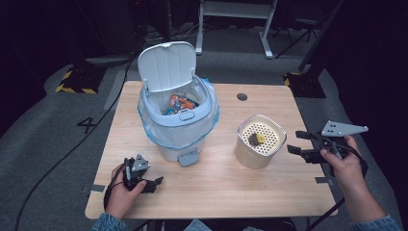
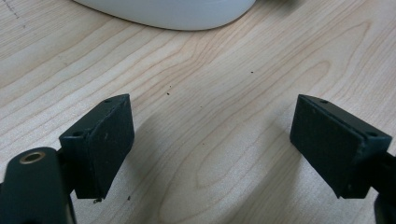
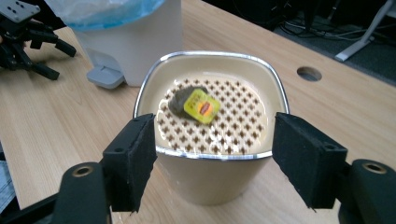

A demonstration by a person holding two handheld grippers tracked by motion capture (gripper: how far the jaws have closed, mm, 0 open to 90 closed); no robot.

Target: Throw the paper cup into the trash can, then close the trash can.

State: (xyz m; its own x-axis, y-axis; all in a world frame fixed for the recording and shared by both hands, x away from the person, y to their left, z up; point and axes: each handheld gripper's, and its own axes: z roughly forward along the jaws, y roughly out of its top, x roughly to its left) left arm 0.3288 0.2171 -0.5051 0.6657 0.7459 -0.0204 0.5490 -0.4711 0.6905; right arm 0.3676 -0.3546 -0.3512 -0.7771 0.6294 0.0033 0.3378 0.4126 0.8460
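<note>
A cream container [image 1: 260, 156] with a perforated insert stands on the right half of the wooden table [image 1: 216, 192]. On the insert lies a used tea bag with a yellow tag [image 1: 256, 139] [image 3: 196, 103]. My right gripper [image 1: 294, 141] is just right of the container, open, with its jaws pointing at the container and apart from it. In the right gripper view the jaws [image 3: 212, 158] flank the container's near wall [image 3: 205, 182] without touching. My left gripper [image 1: 155, 184] [image 2: 210, 144] rests low at the front left, open, with bare wood between its pads.
A white pedal bin [image 1: 178, 130] with a blue-edged liner stands at centre left, its lid [image 1: 167, 65] raised and wrappers inside. Its pedal [image 1: 187, 158] faces the front edge. A cable hole [image 1: 242, 96] sits at the back. The left gripper [image 3: 65, 61] appears far left in the right gripper view.
</note>
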